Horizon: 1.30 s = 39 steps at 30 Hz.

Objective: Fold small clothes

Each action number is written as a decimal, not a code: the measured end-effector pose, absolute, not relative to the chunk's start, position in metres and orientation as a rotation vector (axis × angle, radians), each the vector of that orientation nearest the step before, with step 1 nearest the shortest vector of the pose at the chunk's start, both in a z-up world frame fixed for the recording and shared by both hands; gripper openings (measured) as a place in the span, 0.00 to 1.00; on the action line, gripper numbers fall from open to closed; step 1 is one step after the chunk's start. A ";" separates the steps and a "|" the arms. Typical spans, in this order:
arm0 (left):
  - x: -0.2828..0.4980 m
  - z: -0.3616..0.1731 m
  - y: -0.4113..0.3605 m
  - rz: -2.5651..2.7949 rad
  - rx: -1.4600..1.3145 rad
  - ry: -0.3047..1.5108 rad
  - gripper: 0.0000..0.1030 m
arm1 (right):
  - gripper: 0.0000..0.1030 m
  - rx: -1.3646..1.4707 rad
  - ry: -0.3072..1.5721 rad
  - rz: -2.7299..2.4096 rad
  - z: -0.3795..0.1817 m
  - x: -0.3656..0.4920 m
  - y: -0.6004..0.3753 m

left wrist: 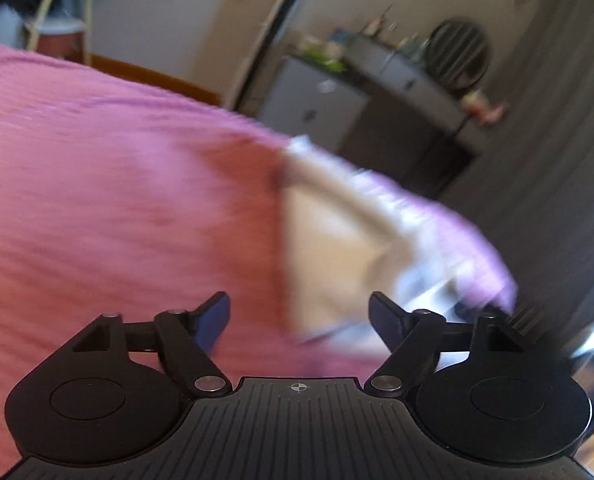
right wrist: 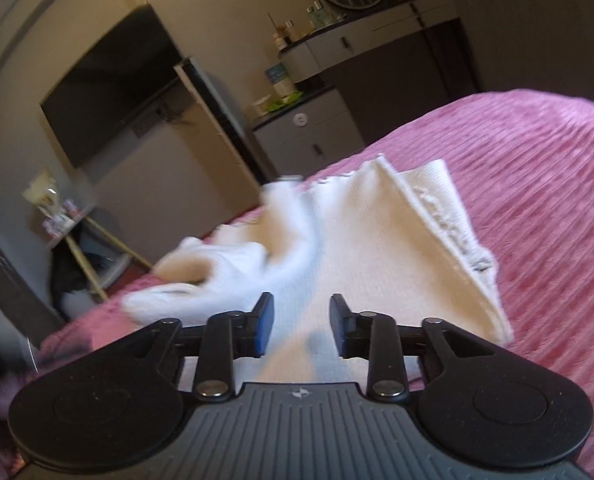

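I see one cream garment [right wrist: 381,248] lying folded on the pink bed [right wrist: 545,184], near its far edge. My right gripper [right wrist: 301,330] hangs over it, fingers narrowly parted, empty. My left gripper [left wrist: 299,320] gapes wide, empty, above bare bedspread.

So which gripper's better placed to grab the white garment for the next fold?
Right, I'd say. The right gripper sits open directly over the white garment, cloth between its fingers. The left gripper is open too, mostly over the pink bedspread, its view blurred.
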State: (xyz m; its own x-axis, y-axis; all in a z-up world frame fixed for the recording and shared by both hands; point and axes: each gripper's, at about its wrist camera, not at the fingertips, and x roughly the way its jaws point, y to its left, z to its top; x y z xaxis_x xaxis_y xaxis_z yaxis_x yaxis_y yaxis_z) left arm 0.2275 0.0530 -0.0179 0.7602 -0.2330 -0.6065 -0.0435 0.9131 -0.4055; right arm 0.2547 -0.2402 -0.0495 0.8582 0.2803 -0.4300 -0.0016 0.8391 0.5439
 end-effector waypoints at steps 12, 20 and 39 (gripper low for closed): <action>0.222 -0.048 0.121 0.080 -0.463 0.713 0.92 | 0.63 0.495 0.691 0.283 -0.030 0.322 -0.219; 0.215 -0.054 0.116 0.047 -0.498 0.720 0.93 | 0.58 0.505 0.751 0.349 -0.044 0.367 -0.190; 0.217 -0.052 0.087 -0.048 -0.458 0.735 0.93 | 0.38 0.706 0.665 0.248 -0.056 0.305 -0.273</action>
State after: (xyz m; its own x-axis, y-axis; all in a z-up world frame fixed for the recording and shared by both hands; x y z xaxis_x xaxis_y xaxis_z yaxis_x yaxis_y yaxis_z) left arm 0.2169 0.0872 -0.0522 0.7453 -0.1998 -0.6360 -0.1161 0.9006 -0.4189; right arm 0.3046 -0.2728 -0.0565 0.7686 0.4240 -0.4791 0.0074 0.7430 0.6693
